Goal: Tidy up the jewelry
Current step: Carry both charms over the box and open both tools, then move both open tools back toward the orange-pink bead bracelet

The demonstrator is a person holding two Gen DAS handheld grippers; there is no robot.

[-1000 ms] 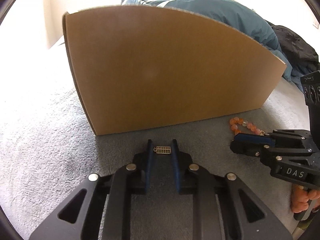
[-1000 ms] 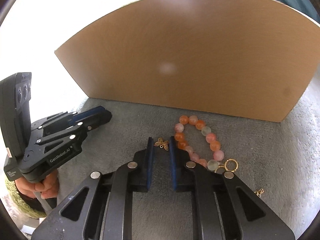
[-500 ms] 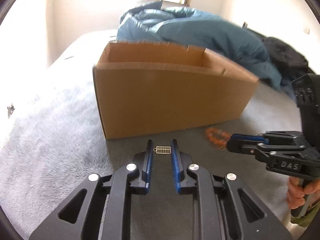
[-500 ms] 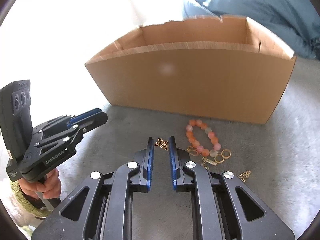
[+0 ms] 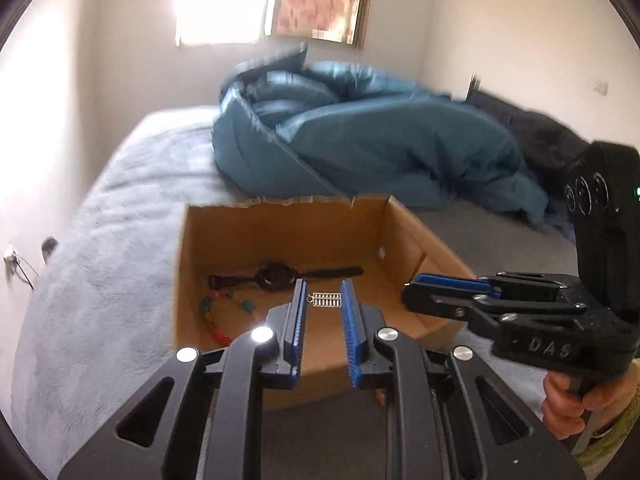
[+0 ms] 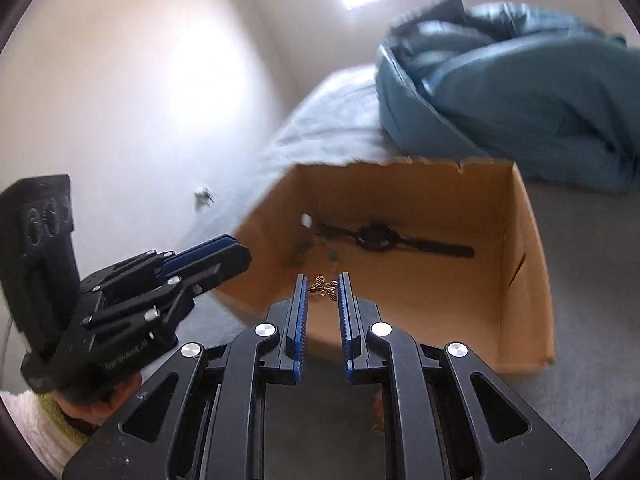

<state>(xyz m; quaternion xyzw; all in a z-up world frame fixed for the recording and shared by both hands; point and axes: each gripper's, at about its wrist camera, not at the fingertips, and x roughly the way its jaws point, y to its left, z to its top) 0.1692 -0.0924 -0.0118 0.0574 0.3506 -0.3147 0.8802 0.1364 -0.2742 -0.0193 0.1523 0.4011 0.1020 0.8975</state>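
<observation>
My left gripper [image 5: 325, 300] is shut on a small silver rectangular charm [image 5: 326, 300], held above the open cardboard box [image 5: 280, 216]. My right gripper [image 6: 323, 287] is shut on a gold butterfly charm [image 6: 323, 287], also above the box [image 6: 532, 264]. Inside the box lie a dark wristwatch [image 5: 276, 276] and a green and red beaded strand [image 5: 210, 316]. The watch also shows in the right wrist view [image 6: 376, 238]. Each gripper shows in the other's view, the right one [image 5: 448, 296] and the left one [image 6: 208, 258], both near the box's front edge.
The box stands on a grey fleece bed cover [image 5: 100, 264]. A rumpled teal duvet [image 5: 360, 144] and dark clothing [image 5: 552, 140] lie behind it. White walls and a window [image 5: 224, 0] are at the back.
Both grippers have risen from the bed surface in front of the box to above its open top, each carrying its charm. The orange bead bracelet has dropped out of view.
</observation>
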